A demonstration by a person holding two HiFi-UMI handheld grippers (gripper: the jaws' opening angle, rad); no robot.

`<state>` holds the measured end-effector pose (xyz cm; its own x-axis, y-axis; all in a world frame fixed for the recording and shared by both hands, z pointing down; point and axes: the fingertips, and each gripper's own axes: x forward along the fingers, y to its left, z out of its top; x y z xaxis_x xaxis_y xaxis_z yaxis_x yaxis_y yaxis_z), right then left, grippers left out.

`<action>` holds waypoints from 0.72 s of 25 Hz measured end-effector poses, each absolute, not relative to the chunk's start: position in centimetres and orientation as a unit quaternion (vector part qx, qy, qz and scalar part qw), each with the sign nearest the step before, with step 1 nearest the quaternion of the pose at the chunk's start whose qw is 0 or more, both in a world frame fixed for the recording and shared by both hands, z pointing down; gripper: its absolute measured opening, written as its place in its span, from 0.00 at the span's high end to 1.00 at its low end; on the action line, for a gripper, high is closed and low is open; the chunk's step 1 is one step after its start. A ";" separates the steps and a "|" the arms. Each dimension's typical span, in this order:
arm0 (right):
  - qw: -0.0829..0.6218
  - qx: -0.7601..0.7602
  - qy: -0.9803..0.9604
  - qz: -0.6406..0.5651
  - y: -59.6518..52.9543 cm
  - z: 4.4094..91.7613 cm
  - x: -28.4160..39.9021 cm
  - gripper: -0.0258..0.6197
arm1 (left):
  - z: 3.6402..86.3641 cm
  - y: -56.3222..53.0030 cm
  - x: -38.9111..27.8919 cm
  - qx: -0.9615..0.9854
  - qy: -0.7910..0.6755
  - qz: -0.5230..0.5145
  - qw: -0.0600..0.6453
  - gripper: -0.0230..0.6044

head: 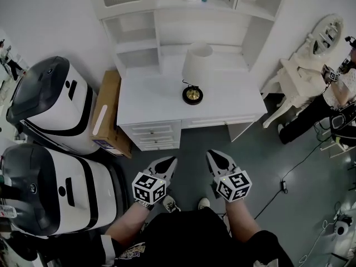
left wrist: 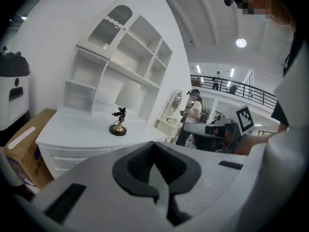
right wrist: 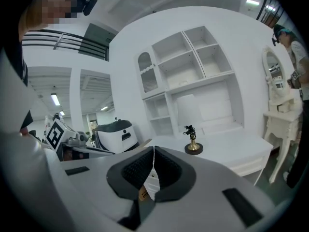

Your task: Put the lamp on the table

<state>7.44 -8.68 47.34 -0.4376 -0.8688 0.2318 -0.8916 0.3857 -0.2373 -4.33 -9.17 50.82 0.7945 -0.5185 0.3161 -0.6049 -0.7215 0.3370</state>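
The lamp (head: 193, 77), with a white shade and a round black-and-gold base, stands upright on the white desk (head: 150, 102) in front of the shelves. In the left gripper view the lamp base (left wrist: 118, 128) stands on the desk, and in the right gripper view the lamp base (right wrist: 193, 148) stands there too. Both grippers hang over the grey floor, well short of the desk and near the person's body. My left gripper (head: 169, 162) (left wrist: 154, 146) is shut with nothing in it. My right gripper (head: 213, 155) (right wrist: 153, 151) is also shut and empty.
Two large white-and-black machines (head: 50, 102) (head: 53, 188) stand at the left, with a cardboard box (head: 107, 113) between them and the desk. A white shelf unit (head: 183, 21) rises behind the desk. At the right are a white vanity with a mirror (head: 311, 60), a person (head: 311, 113) and floor cables (head: 289, 177).
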 end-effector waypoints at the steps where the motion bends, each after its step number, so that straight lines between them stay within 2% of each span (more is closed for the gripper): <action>1: 0.036 0.525 -0.834 0.164 -8.5 47.2 7.7 0.92 | 50.7 -8.9 -3.9 0.922 -0.307 0.100 0.216 0.95; 18: 0.047 0.469 -0.865 0.175 -5.7 47.8 12.6 0.92 | 50.5 -5.7 2.8 0.906 -0.347 0.106 0.216 0.95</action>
<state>12.62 -5.70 47.76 -0.5560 -0.7944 0.2445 -0.8270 0.4993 -0.2584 2.78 -5.68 50.47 0.7363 -0.5841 0.3415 -0.6754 -0.6653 0.3183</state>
